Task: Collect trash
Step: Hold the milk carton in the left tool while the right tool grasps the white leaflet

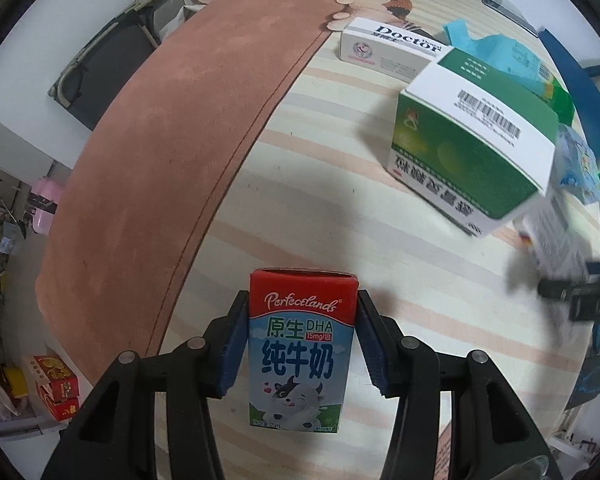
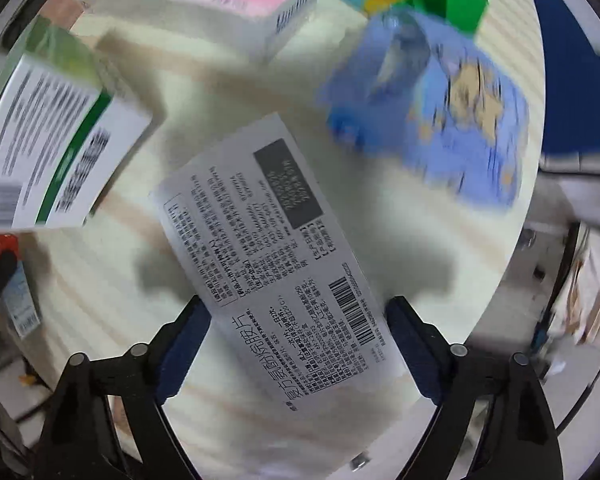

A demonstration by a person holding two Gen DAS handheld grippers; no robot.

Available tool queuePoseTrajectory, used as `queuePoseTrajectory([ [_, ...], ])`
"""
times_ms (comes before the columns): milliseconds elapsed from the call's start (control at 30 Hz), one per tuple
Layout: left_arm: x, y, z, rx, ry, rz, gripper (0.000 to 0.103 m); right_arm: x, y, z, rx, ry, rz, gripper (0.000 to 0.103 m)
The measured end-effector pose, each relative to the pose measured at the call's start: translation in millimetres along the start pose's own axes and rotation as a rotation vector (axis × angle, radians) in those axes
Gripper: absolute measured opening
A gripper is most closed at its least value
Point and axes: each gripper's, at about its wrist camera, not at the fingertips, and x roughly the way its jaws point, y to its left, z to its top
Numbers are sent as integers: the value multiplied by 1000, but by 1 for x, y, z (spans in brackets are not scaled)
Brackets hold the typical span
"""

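Left gripper (image 1: 302,344): clamped on a red and blue milk carton (image 1: 300,350), held upright above the striped tablecloth (image 1: 308,208). Right gripper (image 2: 298,344): fingers spread either side of a grey medicine box (image 2: 276,264); contact unclear. Nearby: green box (image 1: 472,140), white box (image 1: 392,48), blue wrapper (image 2: 440,120).

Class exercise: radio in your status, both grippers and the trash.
Left gripper shut on milk carton. Right gripper straddling grey medicine box, grip unclear. Green-white box close ahead.
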Motion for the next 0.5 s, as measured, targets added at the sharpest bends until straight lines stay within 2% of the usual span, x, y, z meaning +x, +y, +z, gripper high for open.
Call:
queuePoseTrajectory([
  [67,-1,2,-5,6,18,-15,48,3,4,-17,66,53,32,89],
  [167,-2,4,-13,21,49,-46,48,9,2,-36,193,152,167,91],
  [233,-1,6,-18,24,69,-63,48,4,3,-43,203,138,245,93],
  [267,1,7,-20,24,79,-65,48,-1,6,-46,179,107,228,97],
  [333,3,8,-24,23,89,-65,48,-10,19,-54,89,14,62,98],
  [367,4,8,-24,25,92,-61,48,-10,24,-56,59,-10,18,98],
  [433,6,8,-26,29,95,-57,47,-2,36,-62,19,-14,-30,98],
  [467,6,7,-27,33,92,-55,47,-4,33,-64,42,-56,-27,93],
  [500,5,6,-28,37,88,-52,47,-7,32,-66,54,-76,-8,91],
])
